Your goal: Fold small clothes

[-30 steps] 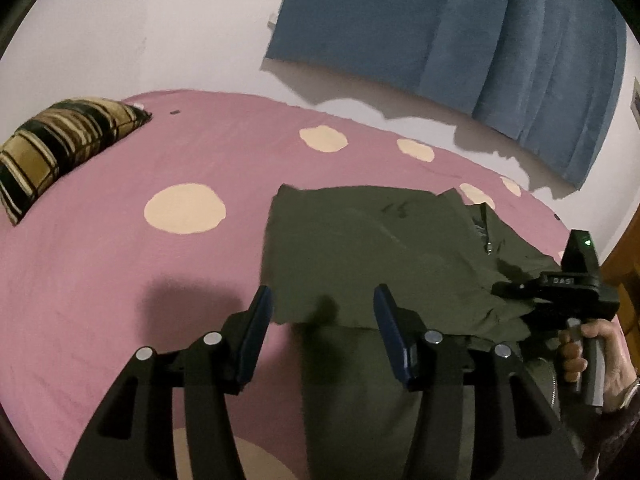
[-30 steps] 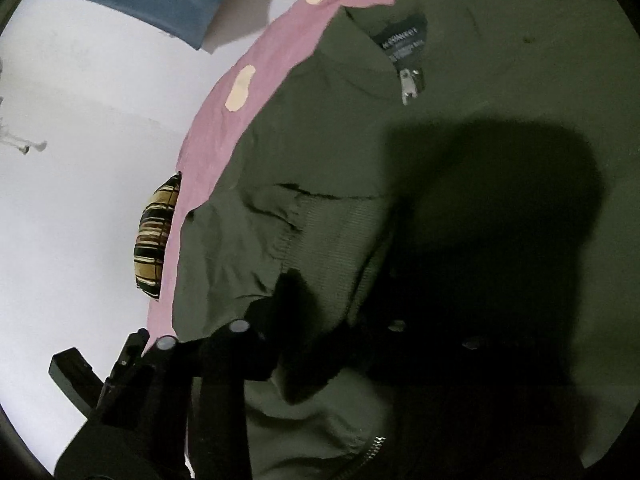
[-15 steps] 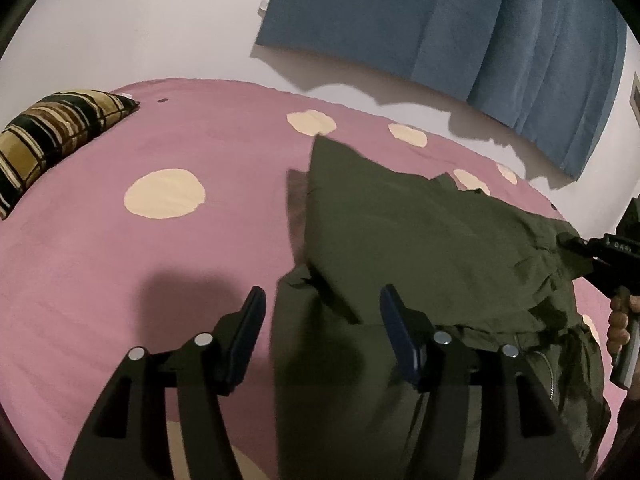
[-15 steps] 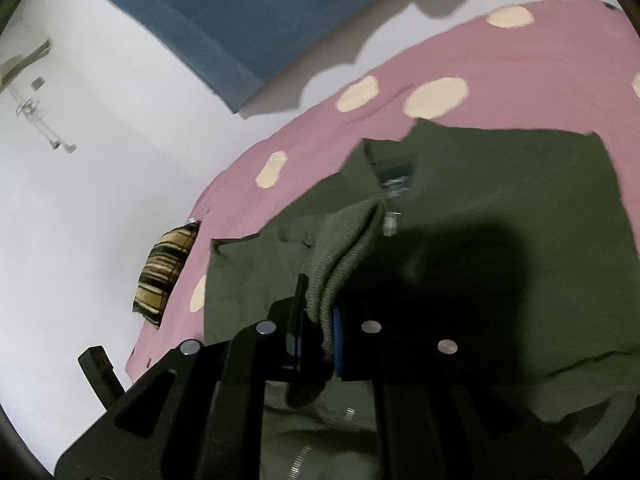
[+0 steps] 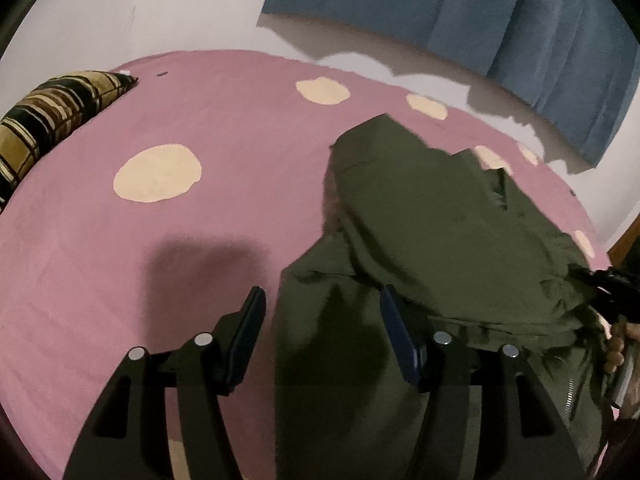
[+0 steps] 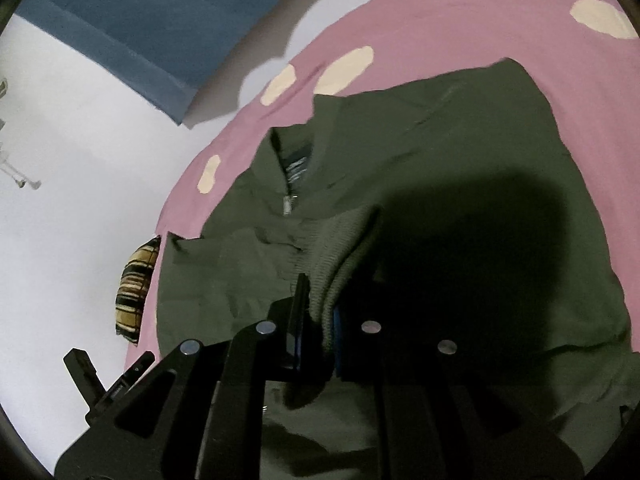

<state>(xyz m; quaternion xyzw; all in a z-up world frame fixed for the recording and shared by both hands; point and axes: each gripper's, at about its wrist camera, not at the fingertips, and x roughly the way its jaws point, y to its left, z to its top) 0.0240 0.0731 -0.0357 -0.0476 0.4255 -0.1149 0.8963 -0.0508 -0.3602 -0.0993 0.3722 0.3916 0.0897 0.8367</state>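
A dark olive zip jacket point(image 5: 432, 232) lies partly bunched on the pink bedspread point(image 5: 224, 128). My left gripper point(image 5: 322, 312) is open and hovers over the jacket's near edge, holding nothing. My right gripper point(image 6: 318, 300) is shut on the jacket's ribbed knit hem point(image 6: 340, 236) and lifts it off the jacket body point(image 6: 460, 152). The collar label and zipper pull point(image 6: 289, 204) show in the right wrist view. The right gripper's body and the hand holding it also show at the right edge of the left wrist view point(image 5: 616, 292).
A striped brown and black pillow point(image 5: 52, 108) lies at the bed's far left. A blue curtain point(image 5: 460, 12) hangs on the white wall behind the bed. Cream dots point(image 5: 158, 174) mark the bedspread. Bare bedspread lies left of the jacket.
My right gripper closed on the ribbed hem and raised it. The jacket's far part was pulled up and over. My left gripper stayed open over the near edge.
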